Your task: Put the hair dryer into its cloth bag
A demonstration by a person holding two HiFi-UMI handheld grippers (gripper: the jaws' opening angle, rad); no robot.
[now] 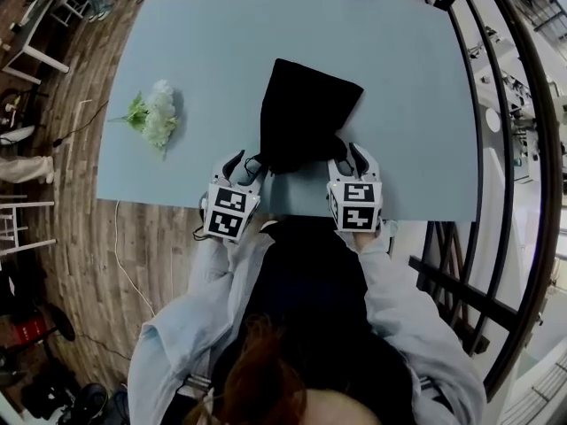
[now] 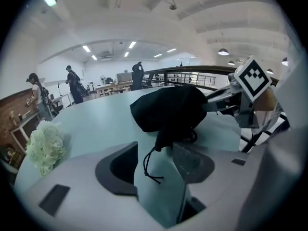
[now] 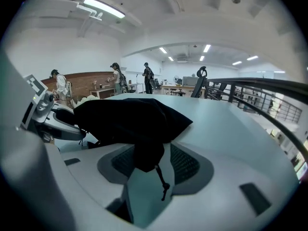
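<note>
Head view: the cloth bag (image 1: 306, 113) lies bulging on the near half of the table (image 1: 425, 104). No hair dryer shows outside it, so it is probably already inside. The right claw (image 1: 352, 159) pinches a bunch of the bag's mouth, and the left claw (image 1: 246, 165) stands spread with the drawstring (image 2: 147, 165) dangling untouched between its jaws. To cinch the mouth well, the left claw should close on that cord near the hem, then both draw apart, low over the table. White flowers (image 1: 155, 118) lie well to the left on the pale blue top, with a wooden floor (image 1: 71, 237), a curved black railing (image 1: 523, 237) and distant people (image 2: 74, 83) around.
</note>
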